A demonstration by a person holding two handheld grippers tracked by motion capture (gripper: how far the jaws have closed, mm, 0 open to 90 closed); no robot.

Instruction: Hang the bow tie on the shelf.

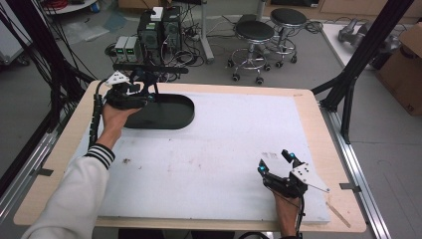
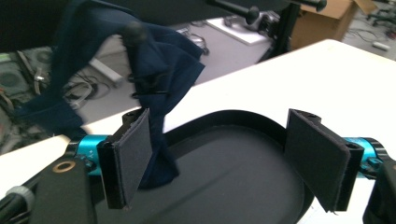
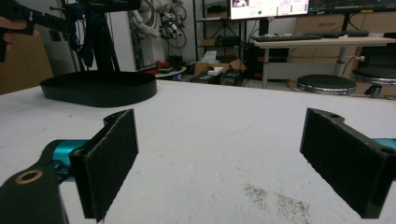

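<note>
A dark navy cloth (image 2: 159, 70) hangs from a peg of a black rack (image 1: 149, 68) that stands on a black oval base (image 1: 169, 113) at the table's far left. My left gripper (image 1: 142, 92) is held above that base, open. In the left gripper view (image 2: 224, 158) the cloth's lower end hangs just beside the left pad (image 2: 130, 156), not clamped. My right gripper (image 1: 275, 160) rests low over the white mat (image 1: 219, 149) at the front right, open with nothing between its pads (image 3: 219, 154). From there the base (image 3: 100, 86) and the hanging cloth (image 3: 88, 37) lie far off to the left.
The white mat covers most of the wooden table (image 1: 318, 114). Black frame posts (image 1: 366, 47) rise at the table's right and left sides. Two stools (image 1: 254, 32), computer cases (image 1: 159, 27) and a cardboard box (image 1: 405, 64) stand on the floor beyond.
</note>
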